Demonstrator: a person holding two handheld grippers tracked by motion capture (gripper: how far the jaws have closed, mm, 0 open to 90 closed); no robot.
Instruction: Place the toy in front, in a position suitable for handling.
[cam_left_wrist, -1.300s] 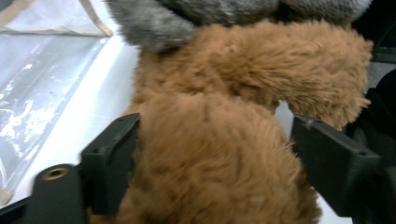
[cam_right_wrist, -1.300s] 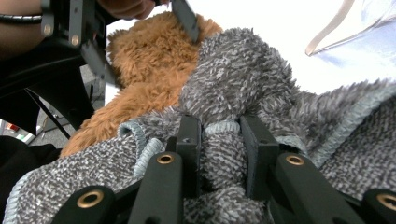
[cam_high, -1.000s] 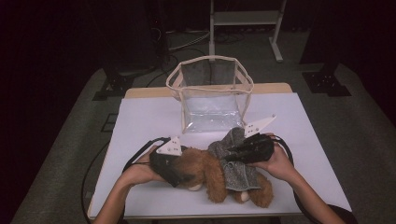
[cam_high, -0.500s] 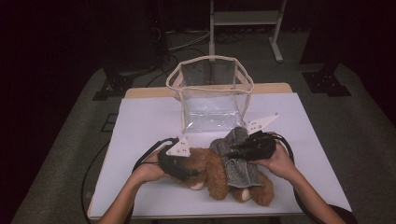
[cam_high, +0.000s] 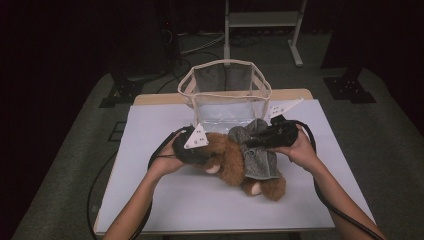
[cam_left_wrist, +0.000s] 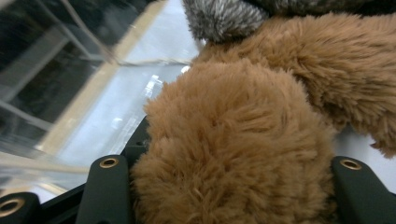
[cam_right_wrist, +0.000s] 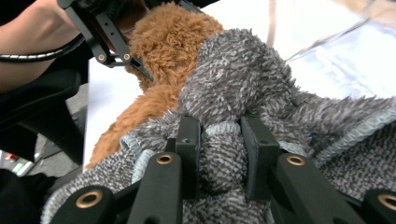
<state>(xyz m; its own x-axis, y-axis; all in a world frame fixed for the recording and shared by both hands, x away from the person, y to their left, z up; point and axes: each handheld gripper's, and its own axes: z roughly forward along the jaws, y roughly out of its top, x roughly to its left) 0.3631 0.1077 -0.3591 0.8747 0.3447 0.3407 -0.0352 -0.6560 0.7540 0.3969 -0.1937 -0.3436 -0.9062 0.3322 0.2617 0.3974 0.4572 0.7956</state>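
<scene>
Fingers of both tools are engaged in the high view: the left gripper (cam_high: 212, 156) and right gripper (cam_high: 250, 142) flank the brown plush bear (cam_high: 235, 167) lying on the white table (cam_high: 165, 200) just before the clear bag (cam_high: 225, 95). From the left gripper view, jaws stand wide around a bulky brown limb (cam_left_wrist: 233, 149), a soft hold that may slip under pull. From the right gripper view, jaws pinch narrow on a fold of the grey knit garment (cam_right_wrist: 219, 158); fabric may stretch or tear free.
</scene>
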